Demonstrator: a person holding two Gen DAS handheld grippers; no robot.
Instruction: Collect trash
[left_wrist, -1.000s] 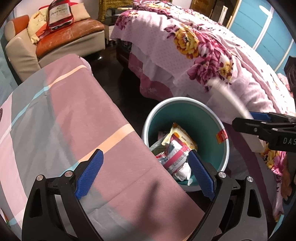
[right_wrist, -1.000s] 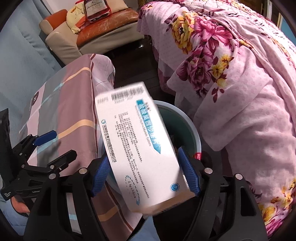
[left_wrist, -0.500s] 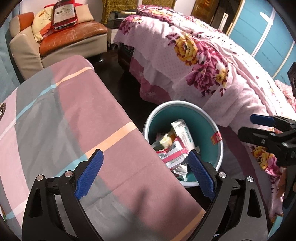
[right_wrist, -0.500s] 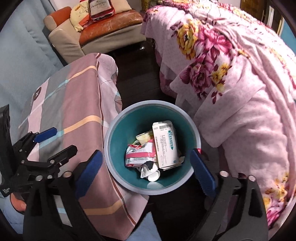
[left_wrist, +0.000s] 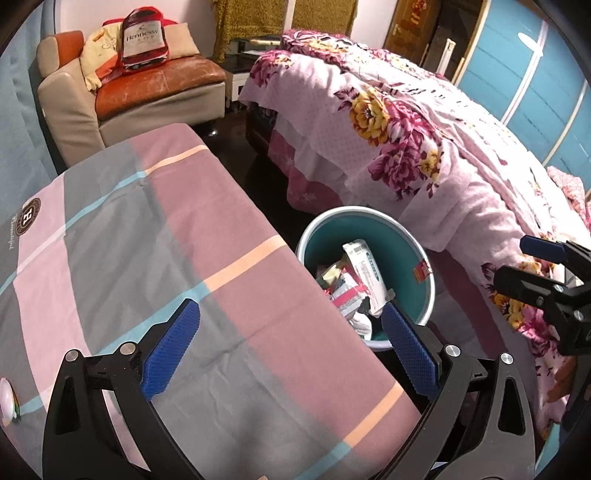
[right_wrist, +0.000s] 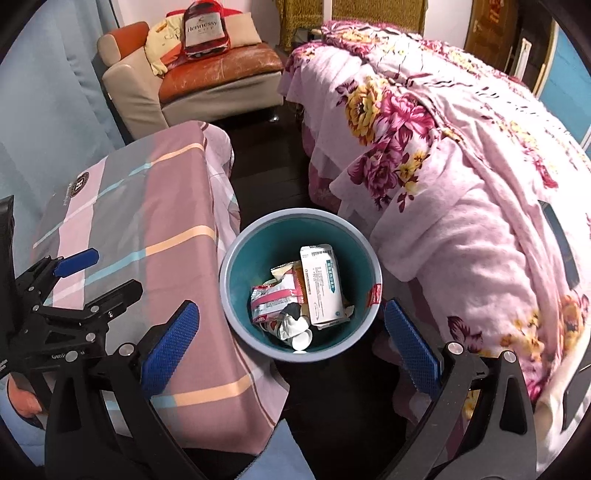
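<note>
A teal bin (left_wrist: 421, 258) (right_wrist: 258, 251) stands on the dark floor between the table and the bed. Inside lie a white medicine box (left_wrist: 364, 266) (right_wrist: 321, 284), a pink wrapper (right_wrist: 273, 301) and other crumpled trash. My right gripper (right_wrist: 291, 310) hangs open above the bin with nothing between its blue pads; the left wrist view catches it at the right edge (left_wrist: 515, 258). My left gripper (left_wrist: 290, 317) hovers over the table's near corner, its jaws opening and empty. It also shows in the right wrist view (right_wrist: 114, 271).
A table under a pink, grey and striped cloth (left_wrist: 147, 240) (right_wrist: 147, 221) lies left of the bin. A bed with a floral pink blanket (left_wrist: 424, 129) fills the right. An orange and beige armchair (left_wrist: 147, 85) sits at the back. A small white object (left_wrist: 5, 402) rests at the table's left edge.
The white box left my right gripper and dropped into the bin; that gripper's jaws spread wide. Both grippers rose and drew back, so the bin looks smaller.
</note>
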